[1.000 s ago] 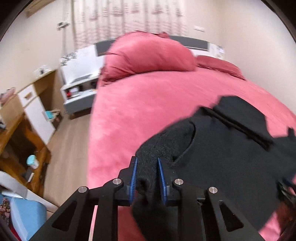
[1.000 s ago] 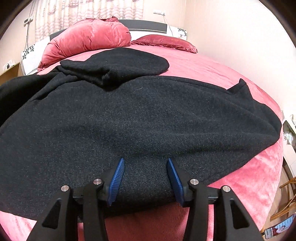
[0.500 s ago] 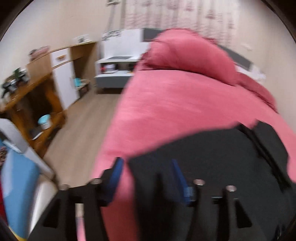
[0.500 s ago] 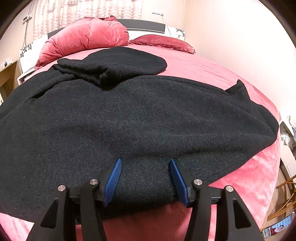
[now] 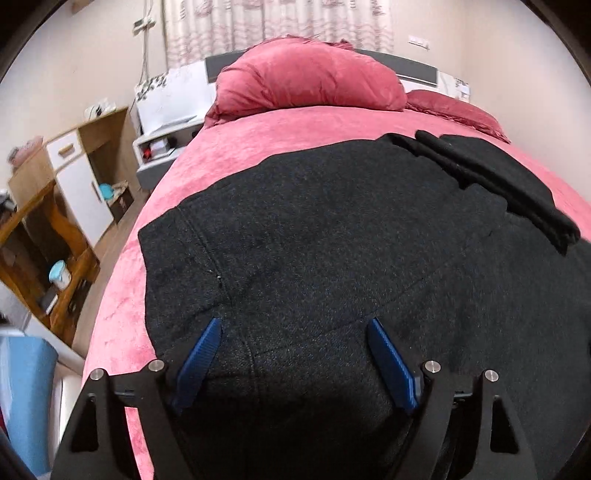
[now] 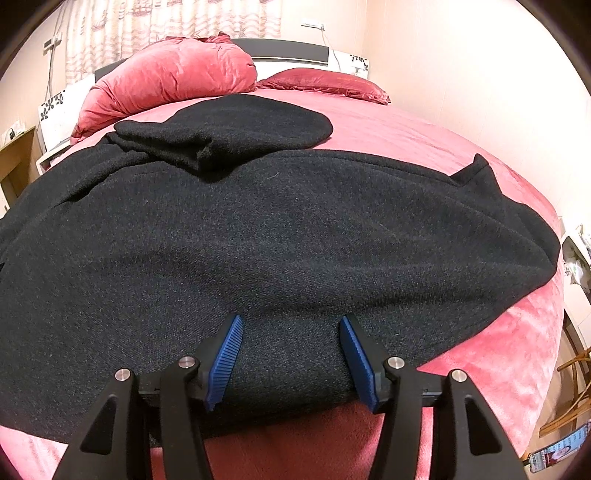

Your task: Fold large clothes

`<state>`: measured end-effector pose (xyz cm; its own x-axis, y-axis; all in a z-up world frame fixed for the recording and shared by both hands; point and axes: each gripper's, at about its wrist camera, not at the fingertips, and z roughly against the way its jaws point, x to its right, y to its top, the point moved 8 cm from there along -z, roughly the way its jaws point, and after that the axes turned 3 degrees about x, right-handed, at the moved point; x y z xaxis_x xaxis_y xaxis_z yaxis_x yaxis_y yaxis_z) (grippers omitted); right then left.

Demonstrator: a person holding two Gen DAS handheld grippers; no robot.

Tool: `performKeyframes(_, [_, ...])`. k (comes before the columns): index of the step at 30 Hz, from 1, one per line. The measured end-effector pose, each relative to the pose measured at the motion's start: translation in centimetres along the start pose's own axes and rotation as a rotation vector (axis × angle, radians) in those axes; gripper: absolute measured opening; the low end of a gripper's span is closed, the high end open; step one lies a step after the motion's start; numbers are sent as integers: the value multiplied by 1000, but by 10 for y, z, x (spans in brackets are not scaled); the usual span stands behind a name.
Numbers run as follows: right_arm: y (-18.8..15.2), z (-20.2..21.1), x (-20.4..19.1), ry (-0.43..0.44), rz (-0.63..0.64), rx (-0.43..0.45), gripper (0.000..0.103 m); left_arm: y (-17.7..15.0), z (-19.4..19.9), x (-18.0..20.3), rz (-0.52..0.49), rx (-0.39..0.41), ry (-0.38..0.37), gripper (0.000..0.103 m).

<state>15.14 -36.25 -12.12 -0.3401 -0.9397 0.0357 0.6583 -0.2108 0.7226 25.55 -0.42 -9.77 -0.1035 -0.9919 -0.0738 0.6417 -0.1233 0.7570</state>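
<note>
Presently: my left gripper (image 5: 294, 332), fingers spread wide, sits over the near-left corner of the black coat (image 5: 332, 240), which lies flat across the pink bed (image 5: 258, 136); my right gripper (image 6: 291, 328), likewise spread and pinching nothing, straddles the coat's near hem. To fold well, I judge both should close on the hem edge together, take the full thickness of cloth, then lift evenly toward the pillow (image 6: 166, 77).

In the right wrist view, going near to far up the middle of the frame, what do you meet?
Right gripper → black coat → its folded hood → big red pillow → curtain.
</note>
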Motion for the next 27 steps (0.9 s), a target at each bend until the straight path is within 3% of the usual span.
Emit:
performKeyframes(3, [2,4,-1,-4,22,-22,56,-3,3,-8,-19,20,6,83])
performKeyframes(6, [18,12,5,53,6,-11,56,-7,9,-12,5,18,-24,82])
performKeyframes(11, [95,-2,12,111,45,29,57,-10,14,-13,-3,28,-12,83])
performKeyframes(14, [134,-26,5,158,44,-15,57,-11,13,-14,4,30,-19,83])
performKeyframes(18, [172,-53,-30,260,42,-56,61,-11,11,-13,1,28,-15,84])
performKeyframes(23, [202,-83,-99,329,200,-67,68,-11,10,-13,8,26,-23,84])
performKeyframes(27, [221,-119,-135,281,261,-91,68,-11,10,-13,11,26,-26,84])
